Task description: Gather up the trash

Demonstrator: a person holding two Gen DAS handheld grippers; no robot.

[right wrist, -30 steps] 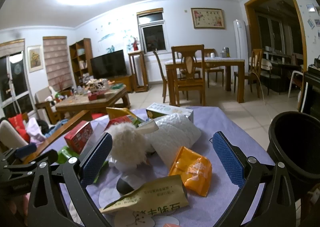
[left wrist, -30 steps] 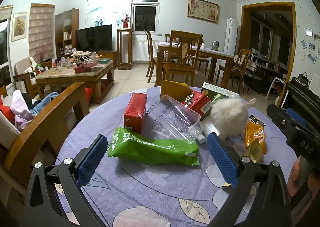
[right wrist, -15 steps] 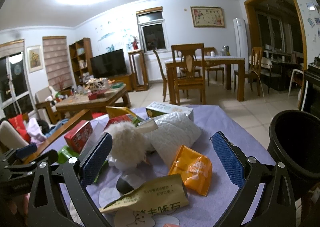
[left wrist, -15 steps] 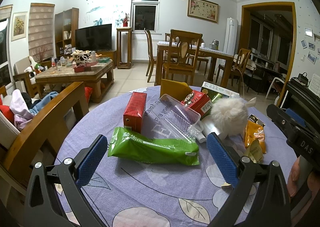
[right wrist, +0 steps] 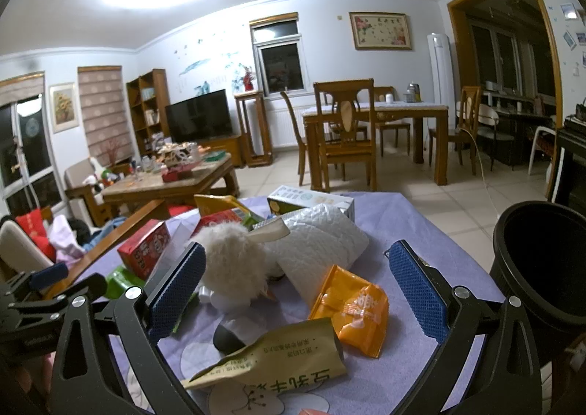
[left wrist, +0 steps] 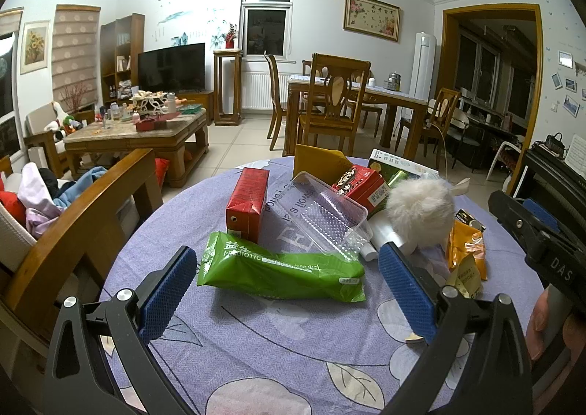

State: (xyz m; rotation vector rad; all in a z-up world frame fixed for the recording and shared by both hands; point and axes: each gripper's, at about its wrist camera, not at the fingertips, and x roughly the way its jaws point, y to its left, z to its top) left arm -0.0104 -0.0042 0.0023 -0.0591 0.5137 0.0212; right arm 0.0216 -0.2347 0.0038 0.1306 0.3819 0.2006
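Both tongs hang spread wide and empty over the worktop (left wrist: 256,349). The right tongs (right wrist: 293,290) frame the orange snack packet (right wrist: 351,309), with the black bin (right wrist: 538,261) just beside the worktop's edge. Probably that packet goes first: pinch its crumpled middle, lift clear of the tan wrapper (right wrist: 278,356) touching it. The left tongs (left wrist: 285,290) frame the green probiotic pouch (left wrist: 278,268).

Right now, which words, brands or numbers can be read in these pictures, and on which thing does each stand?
"PREBIOTIC SOLID": long green plastic pouch.
"DAS": black right claw body, cut off.
Chinese print, tan foil packet: upside down, not readable.
Red carton, orange snack bag, clear plastic tray: too blurred.
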